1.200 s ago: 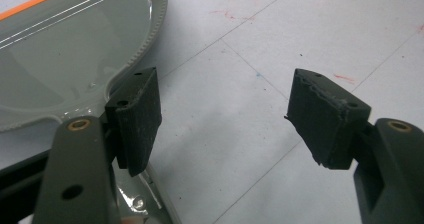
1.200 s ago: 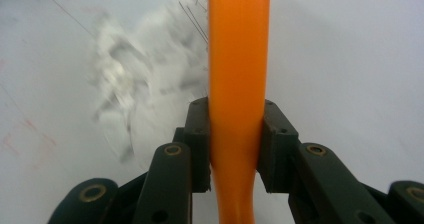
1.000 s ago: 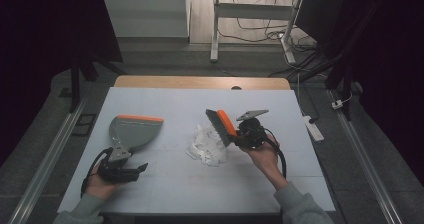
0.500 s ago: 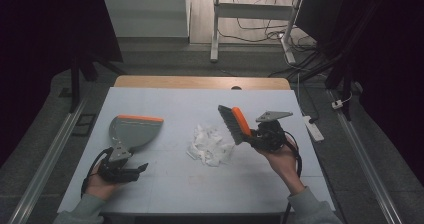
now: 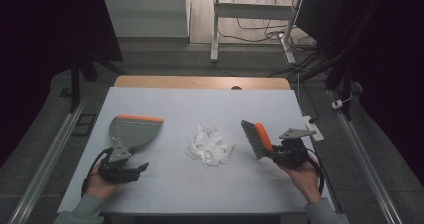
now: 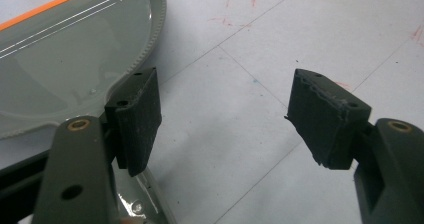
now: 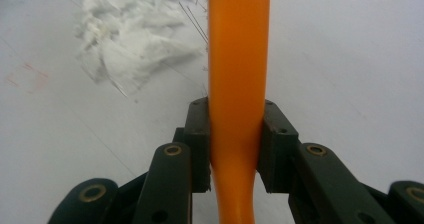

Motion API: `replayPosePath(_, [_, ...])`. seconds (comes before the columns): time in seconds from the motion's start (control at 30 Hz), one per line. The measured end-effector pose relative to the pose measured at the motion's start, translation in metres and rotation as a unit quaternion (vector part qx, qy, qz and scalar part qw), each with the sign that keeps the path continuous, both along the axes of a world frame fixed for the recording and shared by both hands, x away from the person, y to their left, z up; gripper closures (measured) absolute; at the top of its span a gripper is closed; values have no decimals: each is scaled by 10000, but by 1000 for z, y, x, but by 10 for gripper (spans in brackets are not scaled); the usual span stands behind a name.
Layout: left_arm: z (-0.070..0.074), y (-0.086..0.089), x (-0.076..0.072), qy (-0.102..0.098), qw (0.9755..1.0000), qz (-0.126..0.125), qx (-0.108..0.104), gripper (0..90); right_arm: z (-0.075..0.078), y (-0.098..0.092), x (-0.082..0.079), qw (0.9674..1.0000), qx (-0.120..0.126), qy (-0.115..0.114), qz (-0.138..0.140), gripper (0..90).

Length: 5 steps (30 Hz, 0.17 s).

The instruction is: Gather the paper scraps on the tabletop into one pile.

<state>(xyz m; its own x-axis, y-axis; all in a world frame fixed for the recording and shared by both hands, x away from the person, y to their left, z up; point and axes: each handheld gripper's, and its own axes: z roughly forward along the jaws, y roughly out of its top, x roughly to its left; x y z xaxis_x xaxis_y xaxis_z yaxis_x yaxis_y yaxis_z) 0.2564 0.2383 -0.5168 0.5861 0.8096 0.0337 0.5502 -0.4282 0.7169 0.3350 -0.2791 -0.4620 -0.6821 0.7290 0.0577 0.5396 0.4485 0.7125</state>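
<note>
The brush, orange-backed with dark bristles, sits clamped in your right claw, whose jaws press both sides of its orange handle; it hovers just right of the paper scraps piled mid-surface. Judge it light and stiff, the smooth plastic likely to slip or twist, so hold near the neck as you do. The scraps look feather-light and will scatter; sweep gently. Your left claw stands wide apart, holding nothing, beside the handle of the grey dustpan, which lies at the left. It looks rigid and light; take it by the handle. No brand or writing can be read.
</note>
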Motion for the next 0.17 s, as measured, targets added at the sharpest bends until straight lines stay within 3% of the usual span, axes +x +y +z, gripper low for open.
replayPosePath(0.17, [1, 0, -1, -43, 10000, 1, -33, 302, -3, -6, -2, 10000, 16, -51, 11, 703])
